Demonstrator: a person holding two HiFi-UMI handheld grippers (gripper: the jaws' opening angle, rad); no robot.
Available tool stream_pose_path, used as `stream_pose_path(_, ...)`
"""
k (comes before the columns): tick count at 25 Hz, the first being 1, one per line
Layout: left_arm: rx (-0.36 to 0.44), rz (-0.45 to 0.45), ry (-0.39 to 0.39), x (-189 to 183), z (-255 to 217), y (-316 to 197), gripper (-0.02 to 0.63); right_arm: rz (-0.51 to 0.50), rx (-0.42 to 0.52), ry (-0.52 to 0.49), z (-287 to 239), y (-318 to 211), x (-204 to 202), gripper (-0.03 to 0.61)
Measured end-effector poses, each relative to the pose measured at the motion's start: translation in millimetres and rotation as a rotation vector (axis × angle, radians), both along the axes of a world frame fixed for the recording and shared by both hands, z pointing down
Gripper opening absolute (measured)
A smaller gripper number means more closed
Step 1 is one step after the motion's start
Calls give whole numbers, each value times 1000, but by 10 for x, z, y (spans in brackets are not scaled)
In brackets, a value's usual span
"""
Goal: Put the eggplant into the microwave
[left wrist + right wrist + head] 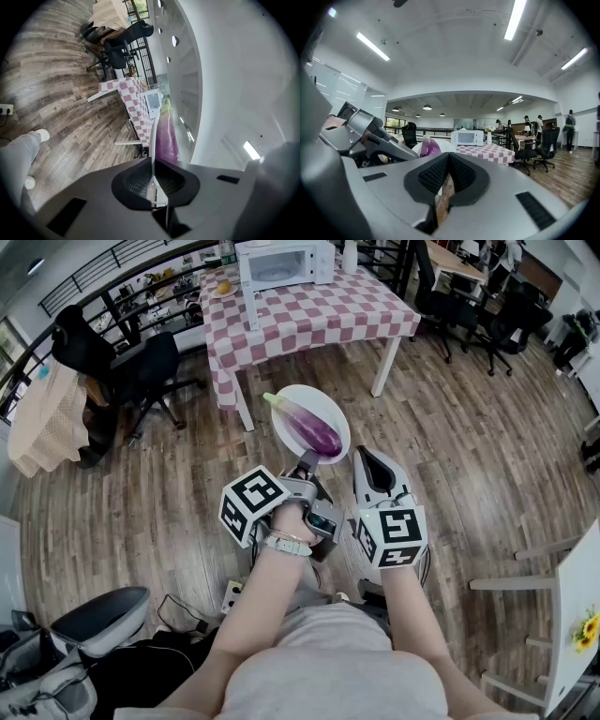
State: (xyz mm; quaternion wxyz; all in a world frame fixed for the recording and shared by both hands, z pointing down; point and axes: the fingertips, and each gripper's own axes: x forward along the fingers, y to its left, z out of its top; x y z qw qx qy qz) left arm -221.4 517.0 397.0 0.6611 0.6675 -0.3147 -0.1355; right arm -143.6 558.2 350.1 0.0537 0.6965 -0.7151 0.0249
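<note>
A purple eggplant (316, 430) lies on a white plate (284, 427) held in the air above the wooden floor. My left gripper (307, 463) is shut on the plate's near rim. In the left gripper view the plate (152, 137) shows edge-on between the pads, with the eggplant (166, 137) on it. My right gripper (373, 465) is just right of the plate, shut and holding nothing. In the right gripper view its pads meet (448, 157). The white microwave (284, 263) stands far ahead on the checked table (319, 313), door closed, and the microwave (468, 137) also shows there.
Black office chairs (141, 367) stand left of the table, and more chairs (492, 315) at the right. A white bottle (350, 256) stands beside the microwave. A white table with a sunflower (577, 615) is at my right. People (529, 124) stand far off.
</note>
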Motion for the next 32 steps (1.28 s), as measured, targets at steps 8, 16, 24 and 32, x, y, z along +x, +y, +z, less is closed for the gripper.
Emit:
stream_pose_path(8,-3,28,3,92,-75,-506,18,25,8,-15,-92,-527,73,25)
stream_pose_path(16,10,51,0,226,-62,-1131,19,17,62,-72,-117,-1108,166,25)
stream_pose_path(24,-6,87,5,302,-41,-1750,18,48,18,-70,-51,-1718,218,25)
stream_pose_path(32,-9,116,8,243,-84,-2448,19,83,25,-75,-108,-2398,119,25)
